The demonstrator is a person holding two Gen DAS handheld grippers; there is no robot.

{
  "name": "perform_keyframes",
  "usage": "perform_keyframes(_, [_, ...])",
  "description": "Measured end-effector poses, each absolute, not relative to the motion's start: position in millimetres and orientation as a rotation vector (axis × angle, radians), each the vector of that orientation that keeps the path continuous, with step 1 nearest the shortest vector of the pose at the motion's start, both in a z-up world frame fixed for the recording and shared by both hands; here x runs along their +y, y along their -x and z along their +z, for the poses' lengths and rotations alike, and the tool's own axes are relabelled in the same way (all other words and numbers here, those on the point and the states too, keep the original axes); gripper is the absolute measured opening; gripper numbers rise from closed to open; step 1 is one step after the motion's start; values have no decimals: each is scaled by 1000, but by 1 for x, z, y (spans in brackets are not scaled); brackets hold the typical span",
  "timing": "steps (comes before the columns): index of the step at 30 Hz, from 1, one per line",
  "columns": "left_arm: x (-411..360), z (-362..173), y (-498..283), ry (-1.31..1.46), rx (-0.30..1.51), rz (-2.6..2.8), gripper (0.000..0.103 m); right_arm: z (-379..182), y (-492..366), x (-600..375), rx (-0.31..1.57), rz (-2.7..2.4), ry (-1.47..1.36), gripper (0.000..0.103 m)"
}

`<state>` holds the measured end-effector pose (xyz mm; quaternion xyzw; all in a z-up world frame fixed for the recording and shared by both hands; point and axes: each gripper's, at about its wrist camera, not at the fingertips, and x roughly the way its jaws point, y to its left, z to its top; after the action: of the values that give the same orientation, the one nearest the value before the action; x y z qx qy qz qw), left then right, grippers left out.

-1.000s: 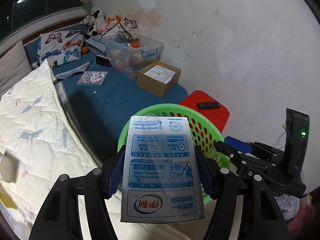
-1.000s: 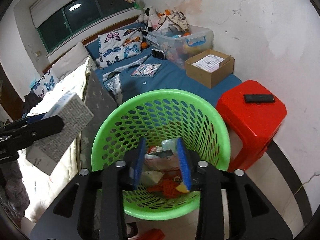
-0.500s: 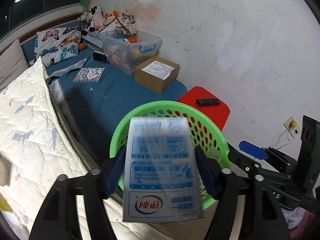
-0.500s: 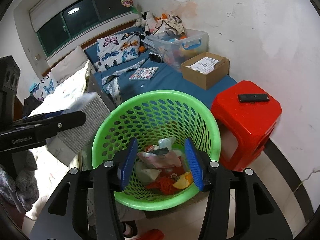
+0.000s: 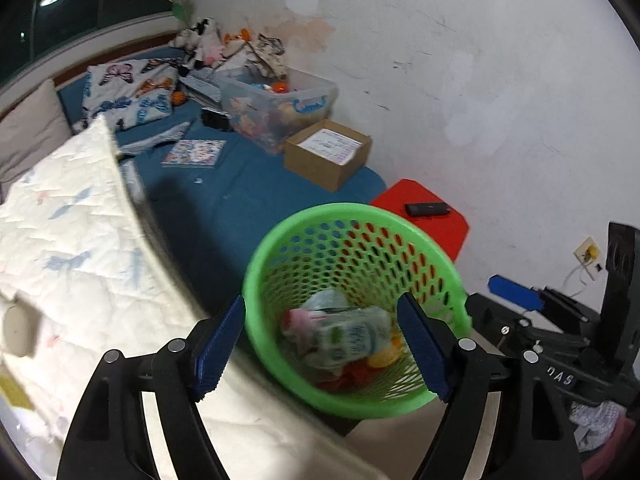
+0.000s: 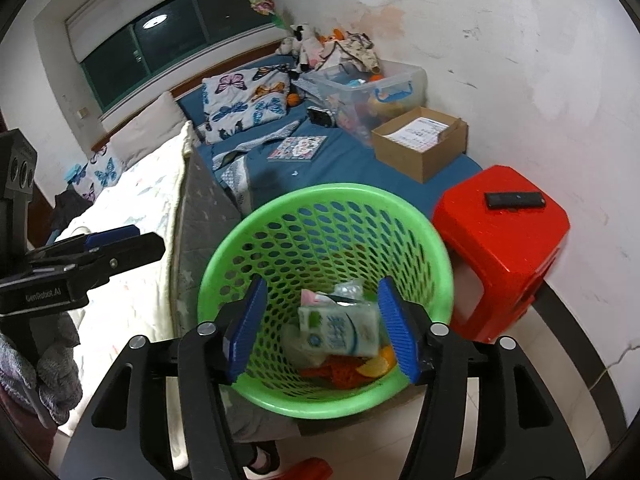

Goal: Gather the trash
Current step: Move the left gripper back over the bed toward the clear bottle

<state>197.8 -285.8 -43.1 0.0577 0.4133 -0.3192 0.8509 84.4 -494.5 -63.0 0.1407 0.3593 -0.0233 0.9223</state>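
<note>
A green perforated basket stands on the floor beside the bed. A milk carton lies inside it on top of other wrappers and orange scraps. My left gripper hovers above the basket's near rim; its jaws are opening with nothing between the blue pads. My right gripper hangs over the basket too, its jaws opening and empty. In the right wrist view the left gripper shows from the side at the left edge.
A red stool with a black remote stands right of the basket, against the white wall. The bed with a blue sheet carries a cardboard box, a clear storage bin and a white quilt.
The milk carton left my left gripper and dropped into the basket. Both grippers' jaws have spread wider. Neither hand has shifted much.
</note>
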Motion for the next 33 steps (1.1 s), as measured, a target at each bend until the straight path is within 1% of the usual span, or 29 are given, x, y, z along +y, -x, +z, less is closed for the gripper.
perform_keyframes(9, [-209, -39, -196, -58, 854, -460, 75, -53, -106, -454, 733, 50, -233, 73])
perform_keyframes(19, [-101, -30, -199, 28, 810, -113, 76, -46, -141, -397, 749, 191, -182, 75])
perform_keyframes(24, [-54, -28, -204, 77, 805, 50, 82, -44, -154, -373, 753, 247, -159, 75])
perform_keyframes(26, [-33, -30, -207, 108, 815, 114, 85, -44, -158, -366, 758, 264, -151, 75])
perform_keyframes(31, [17, -47, -220, 228, 883, 226, 85, -44, -167, -347, 770, 310, -118, 75])
perform_keyframes(33, [25, -53, -225, 253, 900, 246, 85, -44, -170, -341, 771, 327, -109, 75])
